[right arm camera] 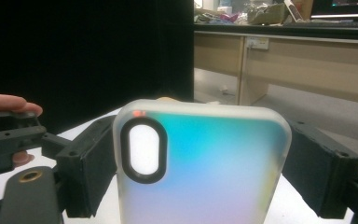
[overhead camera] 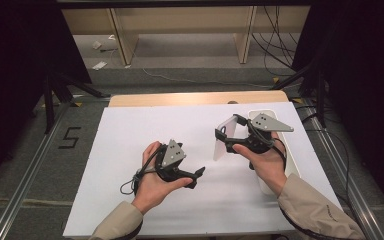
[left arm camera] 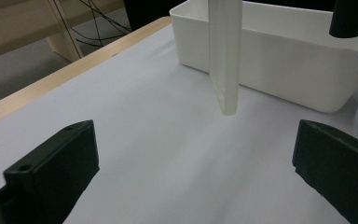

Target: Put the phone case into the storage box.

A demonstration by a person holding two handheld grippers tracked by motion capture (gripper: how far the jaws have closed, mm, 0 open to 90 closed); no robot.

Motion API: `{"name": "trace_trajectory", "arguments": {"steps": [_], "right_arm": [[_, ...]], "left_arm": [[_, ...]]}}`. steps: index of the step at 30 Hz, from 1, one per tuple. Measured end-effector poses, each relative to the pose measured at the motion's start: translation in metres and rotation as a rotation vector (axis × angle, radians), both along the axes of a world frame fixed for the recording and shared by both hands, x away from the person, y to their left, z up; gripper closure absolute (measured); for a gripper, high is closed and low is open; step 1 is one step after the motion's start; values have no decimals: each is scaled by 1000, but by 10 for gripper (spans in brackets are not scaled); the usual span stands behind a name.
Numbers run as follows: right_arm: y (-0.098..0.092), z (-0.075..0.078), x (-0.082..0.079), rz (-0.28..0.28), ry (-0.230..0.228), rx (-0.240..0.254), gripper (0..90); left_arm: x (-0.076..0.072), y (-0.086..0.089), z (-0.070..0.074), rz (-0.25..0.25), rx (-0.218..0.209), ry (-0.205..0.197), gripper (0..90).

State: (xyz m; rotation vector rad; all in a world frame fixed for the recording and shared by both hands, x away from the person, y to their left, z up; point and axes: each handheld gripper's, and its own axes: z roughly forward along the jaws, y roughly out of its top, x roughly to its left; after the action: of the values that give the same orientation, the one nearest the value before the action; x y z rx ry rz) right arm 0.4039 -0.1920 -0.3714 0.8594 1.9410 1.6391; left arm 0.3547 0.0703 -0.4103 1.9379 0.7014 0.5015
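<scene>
The right hand-held gripper clamps a phone case upright near the counter's right edge, beside the white bin. The left hand-held gripper stands apart, empty. Next, likely lowering the case into the bin.

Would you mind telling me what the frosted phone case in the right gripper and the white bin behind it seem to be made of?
Frosted translucent phone case: probably soft matte plastic or silicone; colours glow through it, black-rimmed camera cutout. White rectangular bin: likely rigid moulded plastic, smooth, rounded corners.
</scene>
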Motion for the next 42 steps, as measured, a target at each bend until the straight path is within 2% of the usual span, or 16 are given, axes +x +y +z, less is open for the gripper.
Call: {"name": "trace_trajectory", "arguments": {"steps": [8, 42], "right_arm": [[-5, 3, 1, -18, 0, 3, 178], [-24, 15, 6, -77, -10, 19, 178]], "left_arm": [[-3, 9, -2, -15, 11, 2, 0], [-10, 47, -10, 19, 34, 7, 0]]}}
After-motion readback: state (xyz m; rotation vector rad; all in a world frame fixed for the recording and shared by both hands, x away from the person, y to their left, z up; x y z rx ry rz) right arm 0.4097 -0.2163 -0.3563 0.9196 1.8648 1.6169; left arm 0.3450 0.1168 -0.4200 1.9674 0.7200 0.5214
